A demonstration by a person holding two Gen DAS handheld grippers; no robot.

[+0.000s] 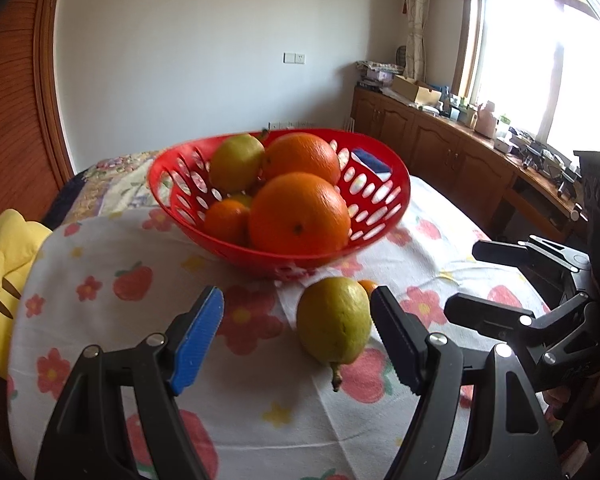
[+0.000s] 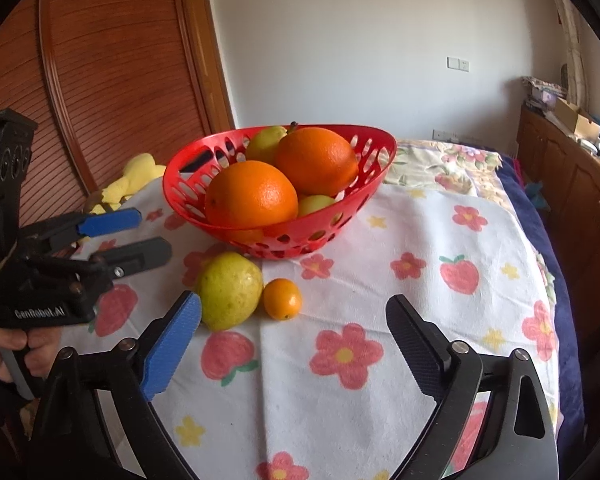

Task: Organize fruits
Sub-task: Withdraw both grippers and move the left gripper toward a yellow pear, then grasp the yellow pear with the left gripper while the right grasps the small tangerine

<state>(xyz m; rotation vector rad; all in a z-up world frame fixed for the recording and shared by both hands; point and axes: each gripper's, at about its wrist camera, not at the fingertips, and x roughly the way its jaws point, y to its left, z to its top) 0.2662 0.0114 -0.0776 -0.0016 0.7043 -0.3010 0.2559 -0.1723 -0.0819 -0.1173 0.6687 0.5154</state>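
Observation:
A red slotted basket [image 1: 384, 188] [image 2: 312, 232] holds two big oranges [image 1: 299, 213] [image 2: 251, 194], green-yellow pears and a small orange. On the flowered cloth in front of it lie a green-yellow pear [image 1: 333, 320] [image 2: 229, 289] and a small orange [image 2: 283, 298], mostly hidden behind the pear in the left wrist view [image 1: 367, 285]. My left gripper [image 1: 298, 328] is open, its jaws on either side of the loose pear, not touching it. My right gripper [image 2: 294, 326] is open and empty, just short of the small orange.
A yellow plush toy [image 1: 8, 280] [image 2: 134, 178] lies at the table's left edge. Wooden cabinets [image 1: 452, 160] with clutter stand along the window wall on the right. A wooden louvred door [image 2: 112, 76] is behind on the left. The flowered cloth [image 2: 380, 280] covers the table.

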